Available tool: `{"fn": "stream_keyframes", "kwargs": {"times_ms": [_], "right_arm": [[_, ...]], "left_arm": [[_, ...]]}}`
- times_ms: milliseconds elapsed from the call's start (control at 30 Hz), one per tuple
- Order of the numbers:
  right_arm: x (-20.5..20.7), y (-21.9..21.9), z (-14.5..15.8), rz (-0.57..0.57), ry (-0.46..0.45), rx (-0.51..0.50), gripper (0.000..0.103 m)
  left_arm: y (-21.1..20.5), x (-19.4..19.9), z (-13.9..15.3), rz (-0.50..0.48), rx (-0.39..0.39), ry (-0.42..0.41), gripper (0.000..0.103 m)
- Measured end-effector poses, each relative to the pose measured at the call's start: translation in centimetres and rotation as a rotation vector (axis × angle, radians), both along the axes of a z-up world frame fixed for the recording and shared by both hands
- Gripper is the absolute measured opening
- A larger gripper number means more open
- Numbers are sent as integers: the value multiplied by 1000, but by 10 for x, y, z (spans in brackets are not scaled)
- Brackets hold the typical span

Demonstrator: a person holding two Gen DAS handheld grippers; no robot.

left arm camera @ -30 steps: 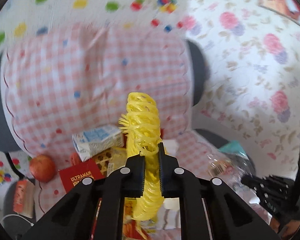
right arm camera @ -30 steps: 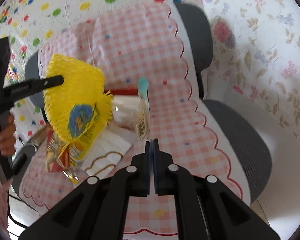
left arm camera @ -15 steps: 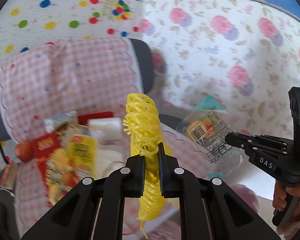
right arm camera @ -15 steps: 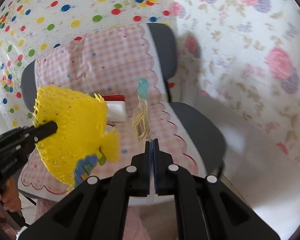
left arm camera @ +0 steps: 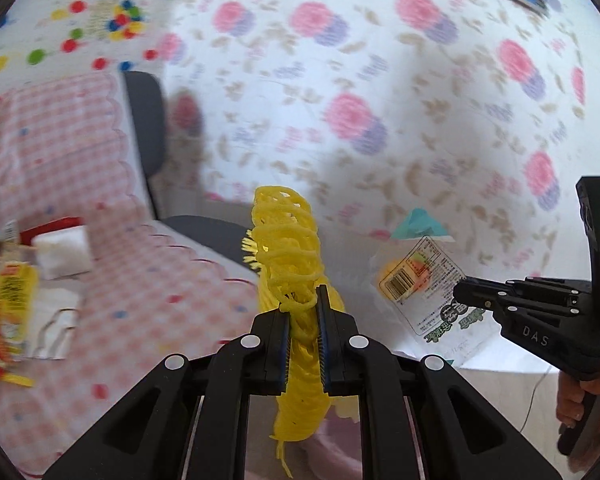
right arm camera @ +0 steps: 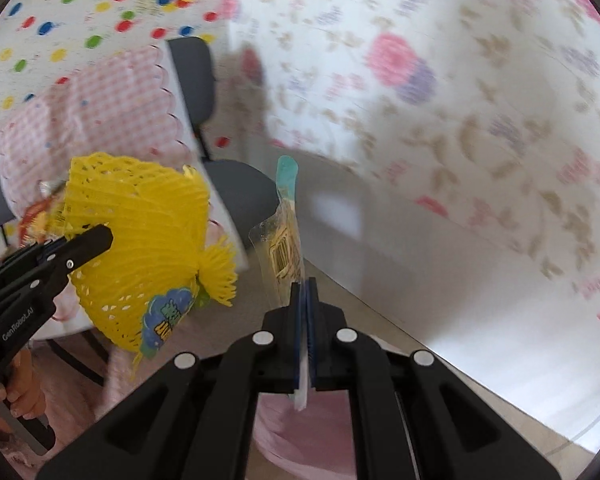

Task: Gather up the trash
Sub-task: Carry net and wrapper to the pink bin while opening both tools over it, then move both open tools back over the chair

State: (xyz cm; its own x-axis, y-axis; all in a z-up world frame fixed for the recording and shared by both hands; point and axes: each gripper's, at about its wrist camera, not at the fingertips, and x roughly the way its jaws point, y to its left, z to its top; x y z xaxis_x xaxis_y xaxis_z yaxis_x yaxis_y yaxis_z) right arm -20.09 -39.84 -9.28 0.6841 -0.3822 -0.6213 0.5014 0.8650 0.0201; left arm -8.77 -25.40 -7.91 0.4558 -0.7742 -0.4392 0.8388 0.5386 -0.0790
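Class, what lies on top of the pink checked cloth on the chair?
On the pink checked cloth lie a white block and yellow-red wrappers at the picture's edge. Whatever sits beneath the wrappers stays hidden.

The left claw [left arm camera: 303,316] pinches a yellow foam net [left arm camera: 290,248]; the right claw [left arm camera: 462,300] grips a clear wrapper [left arm camera: 420,280]
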Motion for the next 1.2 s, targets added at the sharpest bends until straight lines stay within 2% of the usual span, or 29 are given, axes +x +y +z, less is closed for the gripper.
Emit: {"fn": "stream_keyframes", "kwargs": {"times_ms": [167,467,500,567,633,667,933,1100,1200], "right_arm": [[-23,-18,-22,-64,42,4,3],[-35,-45,-54,-109,69,57,4],[-35,-48,-56,-117,71,60,5],[-35,-53,-59,-128,70,72,8],[-35,-57,-61,-140,68,79,18],[-34,-59,-62,-142,69,82,18],[-28,-56,-61,-127,70,93,19],[-17,-46,-57,-94,73,63,19],[-6,-44,-64,-60,83,117,19]], "left_arm": [[-37,-14,-28,-79,47,13,13],[-74,-21,-63,-109,88,42,17],[-76,-19,-64,-112,93,50,18],[-80,-18,-68,-109,103,55,28],[-83,-17,-70,-105,112,53,40],[-84,-17,-70,-101,116,52,41],[-72,-2,-69,-65,115,84,45],[-46,12,-61,19,140,54,48],[-32,25,-65,70,169,92,50]]}}
